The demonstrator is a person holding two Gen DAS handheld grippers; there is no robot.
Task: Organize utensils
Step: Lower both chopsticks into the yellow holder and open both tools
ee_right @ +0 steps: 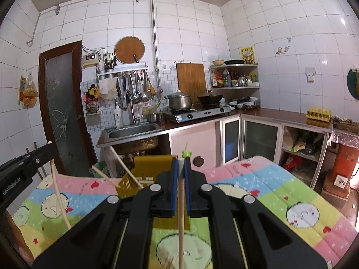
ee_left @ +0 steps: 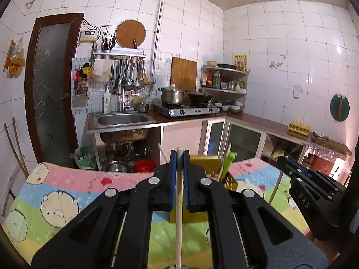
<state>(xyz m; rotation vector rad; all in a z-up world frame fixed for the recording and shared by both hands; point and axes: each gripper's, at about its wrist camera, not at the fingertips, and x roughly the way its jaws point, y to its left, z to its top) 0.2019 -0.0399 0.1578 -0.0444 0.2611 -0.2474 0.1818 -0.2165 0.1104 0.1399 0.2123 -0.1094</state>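
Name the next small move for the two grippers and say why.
Probably carry the left gripper forward over the yellow holder and lower its chopstick in. Both grippers are shut on a chopstick, the right gripper included, both held above the blanket, and the holder just ahead already has utensils standing in it.

A quilt [ee_left: 67,192] striped in pink, blue, green and yellow is printed with pale round cartoon faces, white stars and small red shapes. A mustard-yellow basket [ee_right: 143,170] is pierced with small slots. Black grippers are lined with blue pads [ee_left: 172,179]. A pale wooden chopstick [ee_left: 179,213] and a bright green utensil [ee_left: 227,163] are seen. White tiles [ee_left: 202,22] cover the walls.
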